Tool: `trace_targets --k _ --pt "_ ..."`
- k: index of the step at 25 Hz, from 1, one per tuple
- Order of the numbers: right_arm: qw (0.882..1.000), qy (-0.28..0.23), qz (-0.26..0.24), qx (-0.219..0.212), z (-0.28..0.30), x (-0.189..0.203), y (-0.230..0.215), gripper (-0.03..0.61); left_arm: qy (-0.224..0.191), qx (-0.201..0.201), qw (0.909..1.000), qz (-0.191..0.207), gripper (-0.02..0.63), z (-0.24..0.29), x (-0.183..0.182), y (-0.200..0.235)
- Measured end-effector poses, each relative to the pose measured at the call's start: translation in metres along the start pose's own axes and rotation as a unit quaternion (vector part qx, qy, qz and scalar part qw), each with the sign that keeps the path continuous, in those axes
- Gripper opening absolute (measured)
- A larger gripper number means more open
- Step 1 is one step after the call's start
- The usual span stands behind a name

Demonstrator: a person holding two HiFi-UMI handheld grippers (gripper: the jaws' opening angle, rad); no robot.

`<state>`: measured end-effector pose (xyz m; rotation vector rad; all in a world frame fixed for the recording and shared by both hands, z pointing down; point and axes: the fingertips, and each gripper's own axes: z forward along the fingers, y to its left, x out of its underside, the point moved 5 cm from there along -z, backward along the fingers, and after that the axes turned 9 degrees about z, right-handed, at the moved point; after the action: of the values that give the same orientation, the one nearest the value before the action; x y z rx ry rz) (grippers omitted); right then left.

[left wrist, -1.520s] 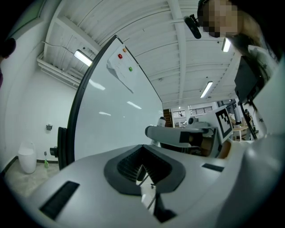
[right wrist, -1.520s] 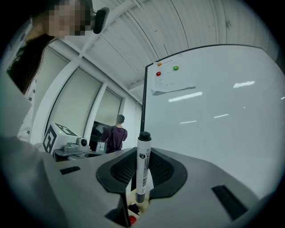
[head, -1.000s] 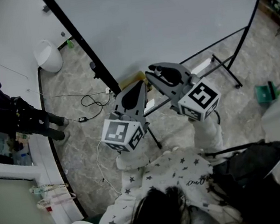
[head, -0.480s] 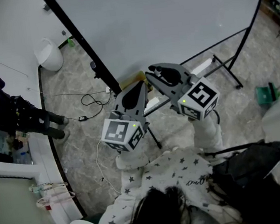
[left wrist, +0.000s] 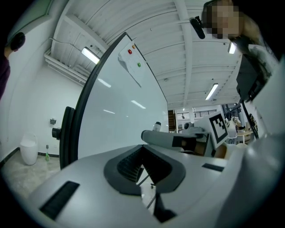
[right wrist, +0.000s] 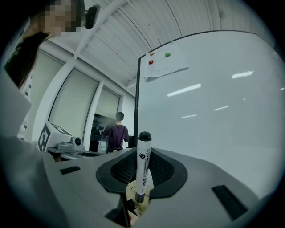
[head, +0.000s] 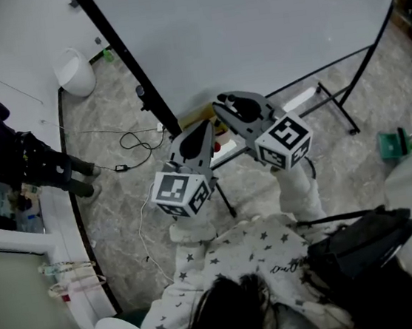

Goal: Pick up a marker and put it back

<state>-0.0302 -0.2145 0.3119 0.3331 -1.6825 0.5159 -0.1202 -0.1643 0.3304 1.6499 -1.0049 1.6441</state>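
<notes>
My right gripper [right wrist: 142, 161] is shut on a white marker [right wrist: 143, 165] with a black cap, which stands upright between the pads. In the head view the right gripper [head: 223, 107] points at the lower edge of the whiteboard [head: 249, 28], with the marker's dark cap [head: 231, 105] showing at its tip. Just to its left, my left gripper [head: 204, 127] aims the same way. In its own view the left gripper [left wrist: 142, 149] has its pads meeting at the tips with nothing between them.
The whiteboard stands on black legs [head: 333, 103] over a marble floor with cables [head: 132, 143]. A yellowish box [head: 198, 115] and a small red thing [head: 216, 147] lie below the board. At left are a person in dark clothes [head: 12, 161] and a white bin [head: 75, 72].
The head view has shifted slightly. Both grippers stay almost where they were, and the marker remains in the right gripper.
</notes>
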Motion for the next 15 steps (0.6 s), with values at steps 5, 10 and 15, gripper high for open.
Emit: trace_targets --k 5,10,15 --pt "1.0 0.009 0.009 0.001 0.006 0.016 -0.006 0.075 0.003 -0.003 1.0 -0.003 0.0 -0.001 0.007 0.002" --pt "1.0 0.018 0.021 0.006 0.013 0.029 -0.015 0.075 0.0 -0.002 1.0 -0.005 0.0 0.002 0.012 0.003" --pt "0.999 0.022 0.03 0.002 0.015 0.041 -0.019 0.075 0.004 -0.003 1.0 -0.005 0.0 0.004 0.018 0.004"
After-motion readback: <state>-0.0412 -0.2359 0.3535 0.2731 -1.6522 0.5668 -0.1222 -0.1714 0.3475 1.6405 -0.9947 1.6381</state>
